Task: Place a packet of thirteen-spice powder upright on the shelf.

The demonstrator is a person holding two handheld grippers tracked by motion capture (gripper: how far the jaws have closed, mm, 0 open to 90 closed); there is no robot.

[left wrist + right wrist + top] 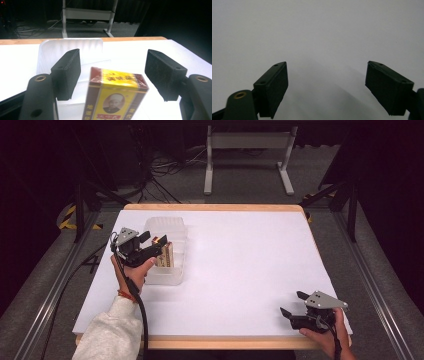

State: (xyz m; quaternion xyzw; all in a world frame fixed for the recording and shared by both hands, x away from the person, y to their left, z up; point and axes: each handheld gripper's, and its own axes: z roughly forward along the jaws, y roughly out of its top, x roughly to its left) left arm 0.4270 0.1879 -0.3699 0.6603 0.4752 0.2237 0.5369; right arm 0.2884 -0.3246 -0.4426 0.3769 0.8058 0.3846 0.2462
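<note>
Left claw: the left gripper (150, 241) sits at 9 o'clock on the table, jaws spread wide on either side of a box (115, 96), with a clear gap at each pad.
Left claw pads: one black pad (68, 72) stands left of the box and apart from it.
Box: yellow and dark red, upright inside a clear plastic tray (169, 276); in the high view the box (165, 253) stands near the tray's middle.
Tray edges: its far wall (72, 46) rises just short of the table's far wooden edge (210, 207).
Right claw: the right gripper (295, 305) is at 5 o'clock, near the front edge, jaws wide and holding nothing.
Right claw, own view: the right gripper (325, 90) faces bare white surface.
Open room: the table (250, 265) is bare from the tray across to 3 o'clock.
</note>
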